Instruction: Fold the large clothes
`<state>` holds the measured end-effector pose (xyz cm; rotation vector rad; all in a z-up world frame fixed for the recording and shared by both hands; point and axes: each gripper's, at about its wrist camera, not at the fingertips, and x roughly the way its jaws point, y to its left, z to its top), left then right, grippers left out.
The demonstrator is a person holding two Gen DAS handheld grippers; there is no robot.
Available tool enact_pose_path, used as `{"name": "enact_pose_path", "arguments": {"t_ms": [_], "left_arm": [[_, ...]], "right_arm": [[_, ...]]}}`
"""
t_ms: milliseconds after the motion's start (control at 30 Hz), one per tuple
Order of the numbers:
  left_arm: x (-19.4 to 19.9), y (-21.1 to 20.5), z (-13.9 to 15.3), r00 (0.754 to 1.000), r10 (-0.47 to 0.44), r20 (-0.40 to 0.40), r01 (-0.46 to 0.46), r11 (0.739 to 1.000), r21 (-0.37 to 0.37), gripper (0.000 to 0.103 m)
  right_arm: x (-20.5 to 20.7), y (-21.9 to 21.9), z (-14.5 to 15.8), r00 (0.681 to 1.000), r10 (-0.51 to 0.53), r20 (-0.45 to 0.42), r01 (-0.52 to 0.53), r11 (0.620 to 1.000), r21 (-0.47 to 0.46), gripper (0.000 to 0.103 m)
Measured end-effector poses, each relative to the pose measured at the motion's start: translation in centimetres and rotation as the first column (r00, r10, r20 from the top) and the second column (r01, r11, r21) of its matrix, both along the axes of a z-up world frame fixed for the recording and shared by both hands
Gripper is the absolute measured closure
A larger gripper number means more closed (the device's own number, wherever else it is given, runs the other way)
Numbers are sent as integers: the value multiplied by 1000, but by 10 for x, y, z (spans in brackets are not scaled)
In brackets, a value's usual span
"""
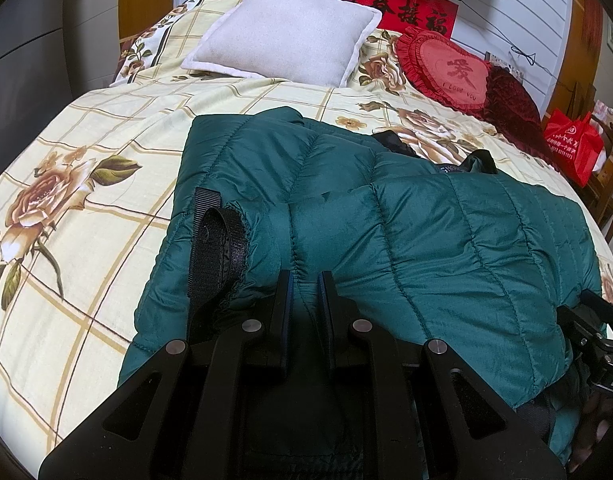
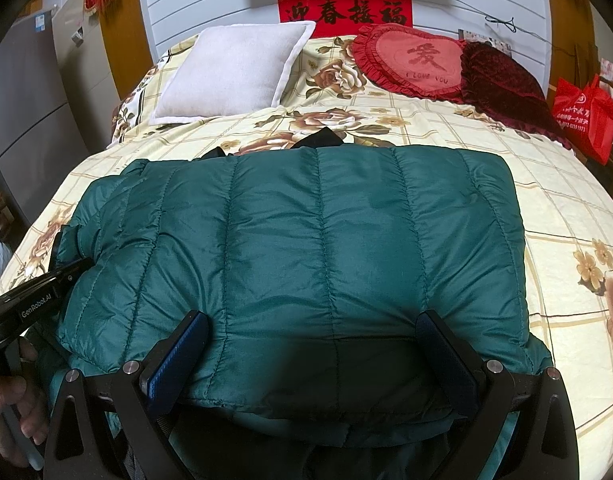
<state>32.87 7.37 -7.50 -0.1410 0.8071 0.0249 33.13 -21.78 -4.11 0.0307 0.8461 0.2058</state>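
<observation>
A dark green quilted down jacket (image 1: 406, 232) lies folded into a rough rectangle on the bed (image 1: 86, 184). Its sleeve cuff with a black velcro strap (image 1: 216, 248) rests on top at the near left. My left gripper (image 1: 306, 280) is shut on a fold of the jacket just right of that cuff, with green fabric pinched between the pads. In the right wrist view the jacket (image 2: 314, 240) fills the middle. My right gripper (image 2: 312, 318) stands wide open at the jacket's near edge, one finger on each side, and its pads are not pressing.
A white pillow (image 2: 230, 72), a red heart cushion (image 2: 418, 60) and a dark red cushion (image 2: 502, 88) lie at the head of the bed. A red bag (image 2: 586, 116) stands off the right side, and a grey cabinet (image 2: 22, 112) off the left. A hand (image 2: 10, 412) holds the left gripper's handle.
</observation>
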Motion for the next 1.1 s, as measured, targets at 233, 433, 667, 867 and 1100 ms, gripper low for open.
{"name": "enact_pose_path", "arguments": {"t_ms": [233, 433, 667, 867, 1100], "left_arm": [[0, 0, 0, 1000, 0, 0, 0, 1000, 3, 90], [-1, 1, 0, 1000, 0, 1, 0, 1000, 0, 90], [0, -4, 2, 1000, 0, 1, 0, 999, 33, 90], [0, -8, 2, 1000, 1, 0, -1, 998, 60, 90], [-1, -8, 1, 1000, 0, 2, 0, 999, 54, 90]], "right_arm": [[0, 0, 0, 1000, 0, 0, 0, 1000, 1, 0], [0, 0, 0, 1000, 0, 0, 0, 1000, 2, 0], [0, 0, 0, 1000, -1, 2, 1, 1000, 5, 0], [0, 0, 0, 1000, -1, 2, 1, 1000, 7, 0], [0, 0, 0, 1000, -1, 2, 1, 1000, 9, 0]]}}
